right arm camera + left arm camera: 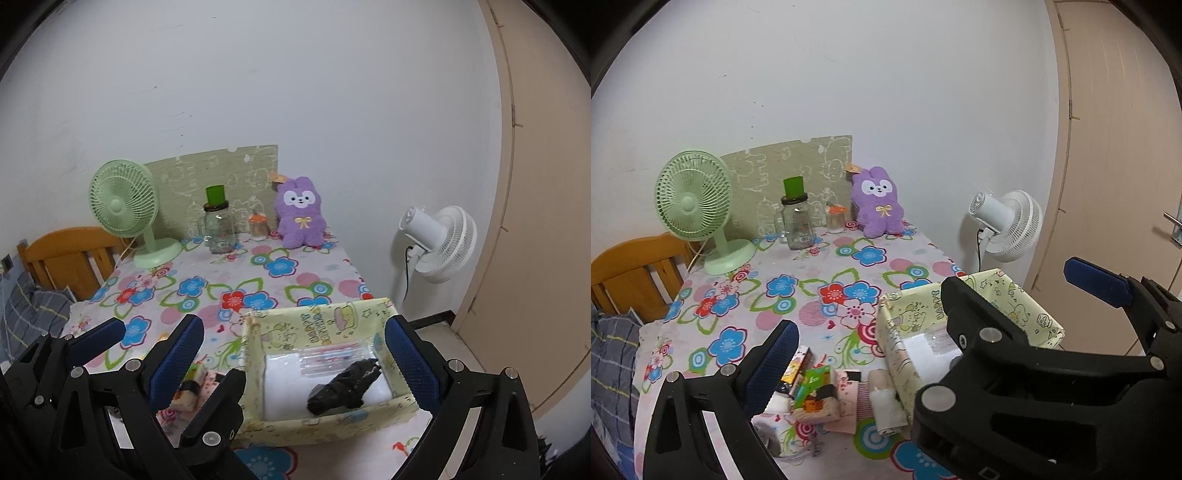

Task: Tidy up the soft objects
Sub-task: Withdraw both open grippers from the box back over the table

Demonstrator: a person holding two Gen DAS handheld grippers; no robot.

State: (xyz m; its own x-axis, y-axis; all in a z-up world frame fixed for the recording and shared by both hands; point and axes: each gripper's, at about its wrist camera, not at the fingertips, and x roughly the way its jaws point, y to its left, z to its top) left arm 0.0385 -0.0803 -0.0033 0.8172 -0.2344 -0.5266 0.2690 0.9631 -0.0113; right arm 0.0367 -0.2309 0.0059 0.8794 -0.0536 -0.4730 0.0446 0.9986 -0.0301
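A yellow printed box (325, 424) stands at the table's near right corner. It holds a white folded pack (284, 384), a clear packet (332, 360) and a crumpled black soft item (345, 387). My right gripper (295, 328) hangs open over the box with nothing between its fingers. My left gripper (879, 343) is open and empty just left of the box (897, 343), above a pile of small packs (816, 391) and a rolled white cloth (886, 406). The two grippers overlap. A purple plush rabbit (877, 201) sits upright at the back by the wall.
A green desk fan (696, 206), a glass jar with a green cup on top (798, 221) and a small orange-lidded jar (836, 219) stand at the back of the flowered tablecloth (812, 266). Beside the table are a white floor fan (1008, 225), a door (1126, 147) and a wooden bed frame (635, 269).
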